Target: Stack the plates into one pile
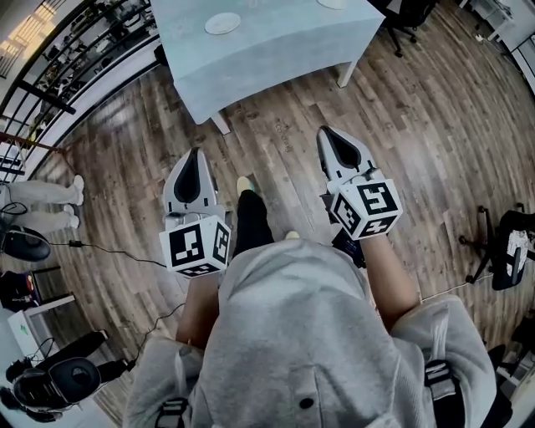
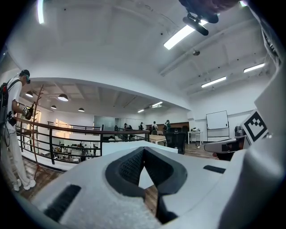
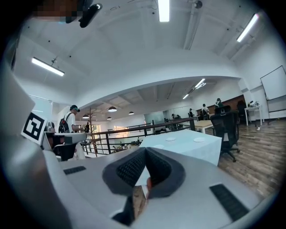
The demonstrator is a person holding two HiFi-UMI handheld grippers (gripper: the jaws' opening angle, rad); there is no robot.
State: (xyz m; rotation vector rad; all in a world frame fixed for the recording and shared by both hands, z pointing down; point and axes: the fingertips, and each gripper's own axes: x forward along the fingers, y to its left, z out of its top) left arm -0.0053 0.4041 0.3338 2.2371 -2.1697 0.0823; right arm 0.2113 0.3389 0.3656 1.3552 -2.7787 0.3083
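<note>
Two white plates lie apart on a table (image 1: 276, 50) covered in a pale blue cloth, one plate (image 1: 222, 23) near its left side and a second plate (image 1: 334, 3) cut off by the top edge. In the right gripper view the table (image 3: 196, 150) stands ahead with both plates (image 3: 170, 139) (image 3: 198, 139) on it. My left gripper (image 1: 194, 154) (image 2: 144, 149) and right gripper (image 1: 328, 132) (image 3: 145, 150) are held level over the wooden floor, short of the table. Both are shut with nothing between the pads.
A black railing (image 3: 134, 132) runs along the left beyond the table. A person (image 2: 13, 125) stands by it at the left. Office chairs stand at the right (image 3: 225, 129) (image 1: 506, 247). My own foot (image 1: 244, 185) shows between the grippers.
</note>
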